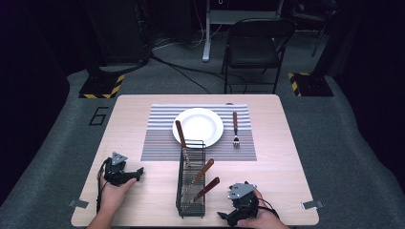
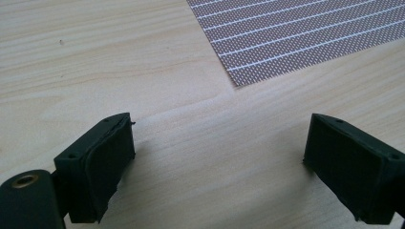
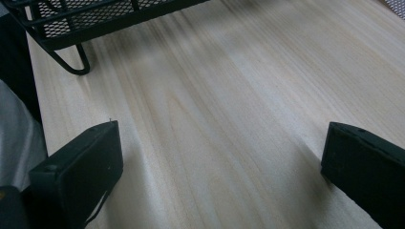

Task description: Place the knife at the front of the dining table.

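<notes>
Wooden-handled cutlery pieces (image 1: 204,172) lean in the black wire-mesh caddy (image 1: 191,179) at the near centre of the pale wooden table (image 1: 143,107), and nobody's touching them! Left gripper (image 1: 139,173) rests near the left edge, jaws wide, holding nothing. Right gripper (image 1: 223,215) sits by the near edge, just right of the caddy, jaws wide and empty too. Looks like a place setting: brown-handled fork (image 1: 235,129) already lies beside the white round plate (image 1: 197,127) on the striped grey placemat (image 1: 162,143). Next, probably, a reach into the caddy for a handle.
</notes>
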A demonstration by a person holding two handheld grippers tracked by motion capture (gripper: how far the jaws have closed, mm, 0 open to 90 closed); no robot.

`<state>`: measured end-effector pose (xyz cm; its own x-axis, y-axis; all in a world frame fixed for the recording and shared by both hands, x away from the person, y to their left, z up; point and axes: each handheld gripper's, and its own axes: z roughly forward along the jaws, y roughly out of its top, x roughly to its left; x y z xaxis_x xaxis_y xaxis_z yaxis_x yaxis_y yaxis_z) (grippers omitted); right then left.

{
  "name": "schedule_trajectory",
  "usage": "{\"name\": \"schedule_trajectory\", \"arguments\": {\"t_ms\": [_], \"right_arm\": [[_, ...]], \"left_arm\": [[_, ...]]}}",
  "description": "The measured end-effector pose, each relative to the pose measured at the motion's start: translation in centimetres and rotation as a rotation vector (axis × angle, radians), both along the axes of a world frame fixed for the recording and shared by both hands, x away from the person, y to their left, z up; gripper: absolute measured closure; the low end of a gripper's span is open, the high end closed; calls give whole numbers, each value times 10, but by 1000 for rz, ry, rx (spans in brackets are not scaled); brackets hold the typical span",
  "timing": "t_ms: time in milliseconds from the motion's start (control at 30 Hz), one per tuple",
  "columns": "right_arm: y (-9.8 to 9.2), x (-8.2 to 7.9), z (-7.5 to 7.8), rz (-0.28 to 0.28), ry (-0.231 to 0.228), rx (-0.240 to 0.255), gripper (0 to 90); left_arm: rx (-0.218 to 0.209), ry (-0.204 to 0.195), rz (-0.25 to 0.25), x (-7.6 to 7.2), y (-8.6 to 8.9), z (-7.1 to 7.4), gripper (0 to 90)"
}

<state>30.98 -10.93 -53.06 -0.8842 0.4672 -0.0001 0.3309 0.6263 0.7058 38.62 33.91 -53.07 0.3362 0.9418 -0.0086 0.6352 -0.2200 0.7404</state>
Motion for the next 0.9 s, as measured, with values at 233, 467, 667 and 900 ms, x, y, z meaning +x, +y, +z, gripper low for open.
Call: {"name": "schedule_trajectory", "arguments": {"t_ms": [233,467,667,900], "right_arm": [[0,0,0,1,-2,0,0],[0,0,0,-2,-2,0,0],[0,1,0,5,-7,-1,0],[0,1,0,7,-9,-2,0]], "left_arm": [[-6,-4,4,1,-1,0,97],[-3,-3,11,2,-1,0,96],[-5,-4,12,2,-2,0,95],[-7,-4,18,2,-2,0,100]]}}
